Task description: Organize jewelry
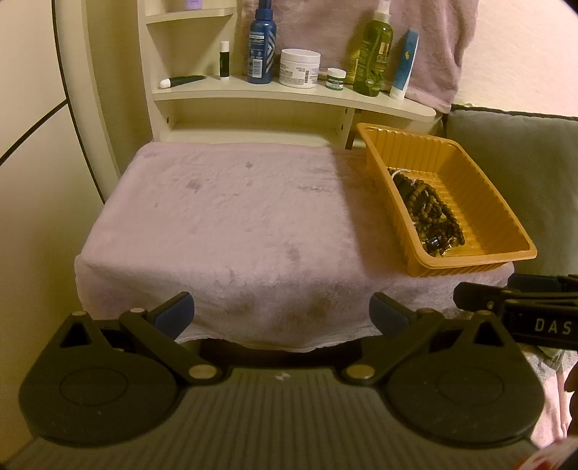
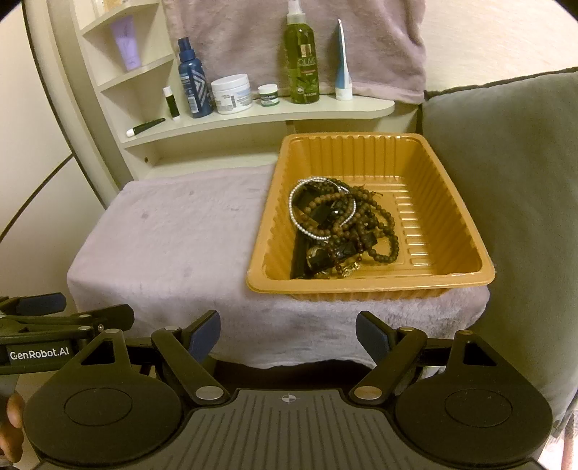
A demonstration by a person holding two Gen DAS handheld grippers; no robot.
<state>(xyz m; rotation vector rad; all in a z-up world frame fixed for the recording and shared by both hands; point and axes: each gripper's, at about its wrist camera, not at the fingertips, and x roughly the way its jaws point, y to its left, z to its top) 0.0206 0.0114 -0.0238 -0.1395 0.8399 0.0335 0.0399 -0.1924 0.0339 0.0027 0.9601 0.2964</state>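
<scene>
An orange ribbed plastic tray (image 2: 426,159) (image 1: 498,202) sits on the right part of a pale pink towel-covered stand (image 2: 173,246) (image 1: 231,217). In it lies a tangled heap of jewelry (image 2: 339,227) (image 1: 430,213): brown bead bracelets, a silver bead bracelet (image 2: 300,224) and dark pieces. My right gripper (image 2: 288,338) is open and empty, below the stand's front edge, short of the tray. Open and empty as well, my left gripper (image 1: 283,311) hangs in front of the stand's bare middle. Each gripper shows at the edge of the other's view.
A cream shelf (image 2: 253,115) behind the stand carries a blue bottle (image 2: 193,81), a white jar (image 2: 231,94), a green bottle (image 2: 301,61), tubes and a small jar. A grey-green cushion (image 2: 505,202) rises right of the tray. A pink towel (image 2: 289,32) hangs at the back.
</scene>
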